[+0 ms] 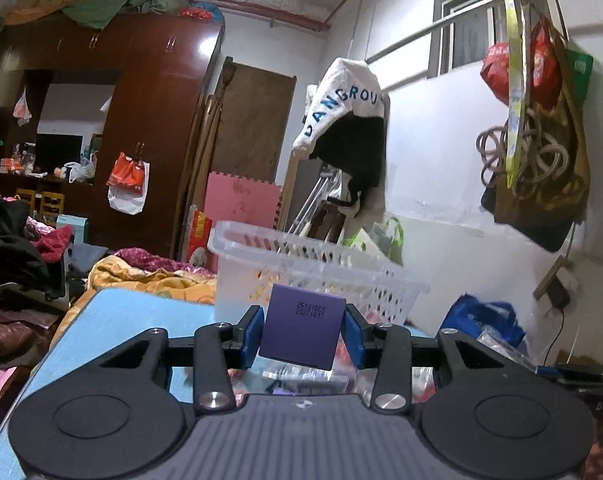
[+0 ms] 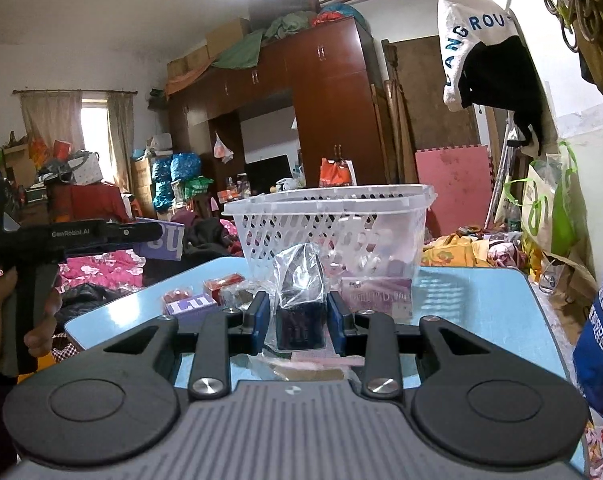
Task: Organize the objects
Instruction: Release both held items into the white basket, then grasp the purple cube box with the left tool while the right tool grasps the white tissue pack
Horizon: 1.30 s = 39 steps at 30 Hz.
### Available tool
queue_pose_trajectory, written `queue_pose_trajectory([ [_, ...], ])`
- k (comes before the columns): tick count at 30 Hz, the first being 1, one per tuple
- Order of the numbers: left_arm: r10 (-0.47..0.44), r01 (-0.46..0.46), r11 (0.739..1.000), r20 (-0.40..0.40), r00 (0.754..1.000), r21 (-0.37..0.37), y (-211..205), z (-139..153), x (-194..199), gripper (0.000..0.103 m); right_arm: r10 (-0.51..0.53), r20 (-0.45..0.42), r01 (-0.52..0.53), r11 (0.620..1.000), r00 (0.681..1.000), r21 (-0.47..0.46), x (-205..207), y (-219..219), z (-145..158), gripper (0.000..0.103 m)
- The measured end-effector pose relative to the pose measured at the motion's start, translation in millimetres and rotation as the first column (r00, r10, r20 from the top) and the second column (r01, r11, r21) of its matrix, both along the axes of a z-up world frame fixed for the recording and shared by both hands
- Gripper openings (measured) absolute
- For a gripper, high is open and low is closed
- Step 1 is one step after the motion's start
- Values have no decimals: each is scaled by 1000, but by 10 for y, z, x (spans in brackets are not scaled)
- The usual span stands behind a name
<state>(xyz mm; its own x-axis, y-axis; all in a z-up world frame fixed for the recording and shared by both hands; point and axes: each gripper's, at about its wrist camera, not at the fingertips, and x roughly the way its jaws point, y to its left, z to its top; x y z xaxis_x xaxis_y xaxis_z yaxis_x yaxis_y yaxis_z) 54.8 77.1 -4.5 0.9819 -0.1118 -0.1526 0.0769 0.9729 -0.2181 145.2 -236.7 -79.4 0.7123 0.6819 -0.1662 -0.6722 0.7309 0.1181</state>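
My left gripper (image 1: 301, 330) is shut on a small purple box (image 1: 301, 330) with a printed date code, held above the blue table (image 1: 113, 312), just short of the white slotted basket (image 1: 313, 260). In the right wrist view the left gripper (image 2: 157, 236) shows at the left with the purple box (image 2: 163, 242) in it, to the left of the basket (image 2: 329, 216). My right gripper (image 2: 299, 318) is shut on a dark item in a clear plastic bag (image 2: 299, 300), over the blue table (image 2: 461, 300) in front of the basket.
Several small packets and boxes lie on the table: a purple box (image 2: 189, 306), red packets (image 2: 221, 286) and a pale purple carton (image 2: 377, 296). A blue bag (image 2: 601, 320) stands at the right. A bed with piled clothes (image 1: 17, 248) lies to the left.
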Motion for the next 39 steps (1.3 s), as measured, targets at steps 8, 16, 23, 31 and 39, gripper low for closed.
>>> queue_pose_trajectory([
  [8, -22, 20, 998, -27, 999, -68, -4, 632, 752, 46, -17, 97, 24, 997, 995, -71, 557, 404, 869, 35],
  [16, -1, -12, 998, -225, 974, -54, -80, 646, 1718, 48, -29, -55, 18, 982, 998, -189, 1427, 930, 907, 35],
  [23, 68, -69, 998, -222, 973, 5, -1, 570, 1714, 74, -88, -14, 84, 978, 996, -189, 1311, 855, 856, 90],
  [31, 7, 7, 991, -99, 995, 136, -145, 285, 592, 79, -77, -6, 77, 994, 997, -83, 593, 266, 568, 103],
  [39, 27, -33, 999, -136, 990, -43, 363, -325, 47, 80, 0, -154, -6, 999, 988, -41, 138, 167, -232, 102],
])
